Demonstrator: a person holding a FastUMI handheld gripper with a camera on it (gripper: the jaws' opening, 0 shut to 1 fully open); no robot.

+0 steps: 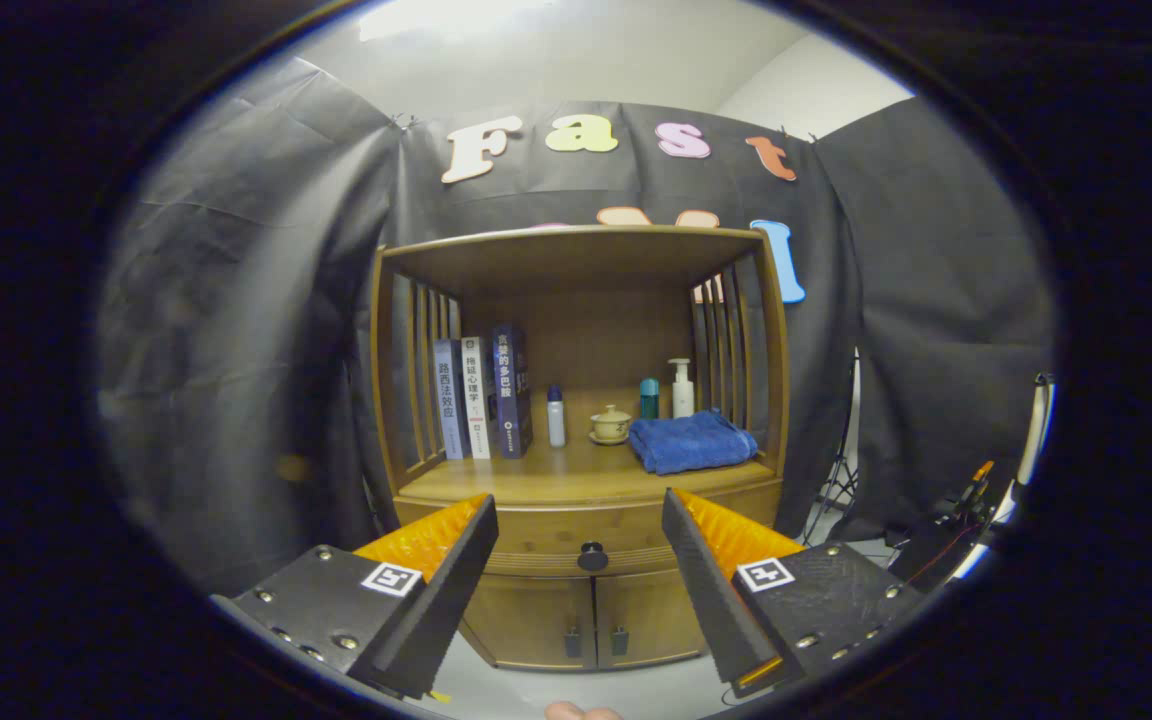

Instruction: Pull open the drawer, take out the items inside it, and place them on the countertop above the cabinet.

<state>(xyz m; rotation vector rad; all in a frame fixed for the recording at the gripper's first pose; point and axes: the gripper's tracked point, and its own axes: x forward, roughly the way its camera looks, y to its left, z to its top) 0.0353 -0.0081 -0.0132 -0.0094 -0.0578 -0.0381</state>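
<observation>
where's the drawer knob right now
In the gripper view the drawer knob sits mid-front of the closed drawer, under the countertop and above the two cabinet doors, beyond the open tool, between its fingers.

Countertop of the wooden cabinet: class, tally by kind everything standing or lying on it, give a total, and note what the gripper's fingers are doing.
Books: 3
Bottles, counting the pump bottle: 3
Lidded cup on saucer: 1
Folded blue towel: 1
Total: 8
The gripper is open, its fingers apart and holding nothing, with the closed drawer's knob beyond them.
</observation>
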